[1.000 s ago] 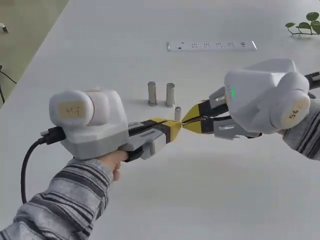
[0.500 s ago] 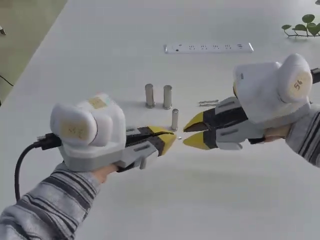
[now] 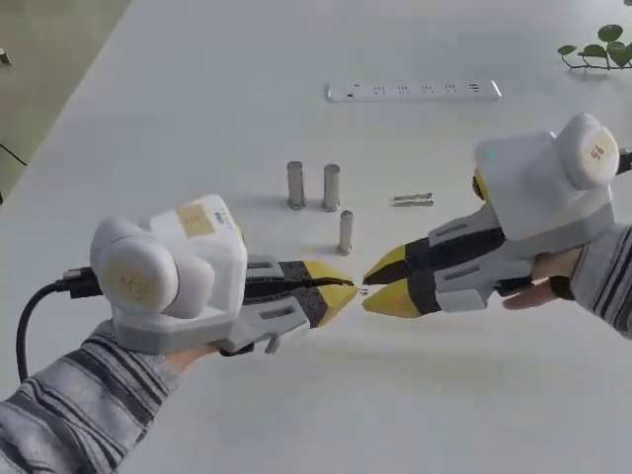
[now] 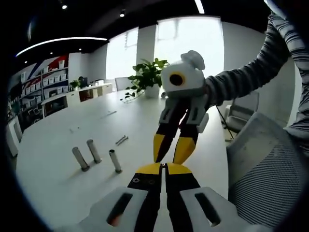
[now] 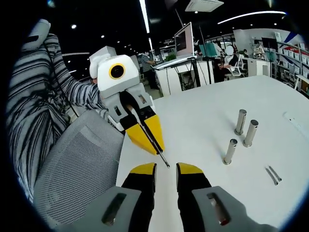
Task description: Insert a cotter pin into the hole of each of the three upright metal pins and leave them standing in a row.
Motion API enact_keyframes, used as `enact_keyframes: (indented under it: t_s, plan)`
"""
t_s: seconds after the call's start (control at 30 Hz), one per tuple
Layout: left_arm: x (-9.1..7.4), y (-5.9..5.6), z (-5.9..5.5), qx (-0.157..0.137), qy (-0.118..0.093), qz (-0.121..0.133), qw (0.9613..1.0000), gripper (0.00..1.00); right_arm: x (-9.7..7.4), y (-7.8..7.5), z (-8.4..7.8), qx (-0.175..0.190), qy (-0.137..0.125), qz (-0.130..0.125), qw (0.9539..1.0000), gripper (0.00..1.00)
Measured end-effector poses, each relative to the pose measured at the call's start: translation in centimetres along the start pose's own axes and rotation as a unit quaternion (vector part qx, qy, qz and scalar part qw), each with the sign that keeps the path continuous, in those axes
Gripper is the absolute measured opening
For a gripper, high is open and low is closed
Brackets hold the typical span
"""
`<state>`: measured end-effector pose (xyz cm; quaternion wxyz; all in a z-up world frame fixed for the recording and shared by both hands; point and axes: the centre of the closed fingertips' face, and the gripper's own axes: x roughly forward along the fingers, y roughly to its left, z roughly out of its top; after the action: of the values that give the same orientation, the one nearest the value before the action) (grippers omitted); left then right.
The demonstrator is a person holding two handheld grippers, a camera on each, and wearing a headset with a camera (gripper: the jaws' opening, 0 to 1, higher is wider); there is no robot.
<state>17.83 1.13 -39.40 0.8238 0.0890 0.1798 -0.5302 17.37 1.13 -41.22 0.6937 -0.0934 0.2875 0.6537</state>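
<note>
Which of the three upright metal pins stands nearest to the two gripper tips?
The lone front pin; the left rear pin and right rear pin stand together farther back.

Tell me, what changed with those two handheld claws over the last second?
The right gripper has opened its jaws and let go of the cotter pin, which the left gripper now holds alone, shut on it. Both grippers drew slightly nearer the person. The three metal pins kept standing; the two spare cotter pins stayed put.
</note>
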Motion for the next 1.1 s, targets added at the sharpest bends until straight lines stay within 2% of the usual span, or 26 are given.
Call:
enact_keyframes:
  t_s: [0.27, 0.37, 0.57, 0.67, 0.83, 1.1]
  plan:
    - [-0.3, -0.9, 0.1, -0.014, -0.01, -0.018, 0.9997, 0.0, 0.5, 1.0, -0.3, 0.004, 0.001, 0.013, 0.9999, 0.07]
    - [-0.3, -1.1, -0.1, -0.017, -0.007, -0.02, 0.9996, 0.0, 0.5, 1.4, -0.2, 0.003, -0.003, 0.02, 0.9998, 0.02]
    - [-0.5, -1.0, -0.2, -0.031, -0.011, -0.018, 0.9993, 0.0, 0.3, 1.3, -0.1, -0.009, 0.002, 0.017, 0.9998, 0.0]
    - [-0.6, -0.8, -0.1, -0.041, -0.017, -0.015, 0.9989, 0.0, 0.1, 1.2, 0.2, -0.021, 0.004, 0.015, 0.9997, 0.0]
    - [-0.6, -0.6, -0.4, -0.048, -0.015, -0.013, 0.9987, 0.0, -0.2, 1.0, 0.3, -0.043, 0.013, 0.011, 0.9989, 0.0]
    - [-0.2, -0.5, -0.8, -0.045, -0.008, -0.01, 0.9989, 0.0, -0.3, 1.1, 0.0, -0.098, 0.042, 0.01, 0.9943, 0.0]
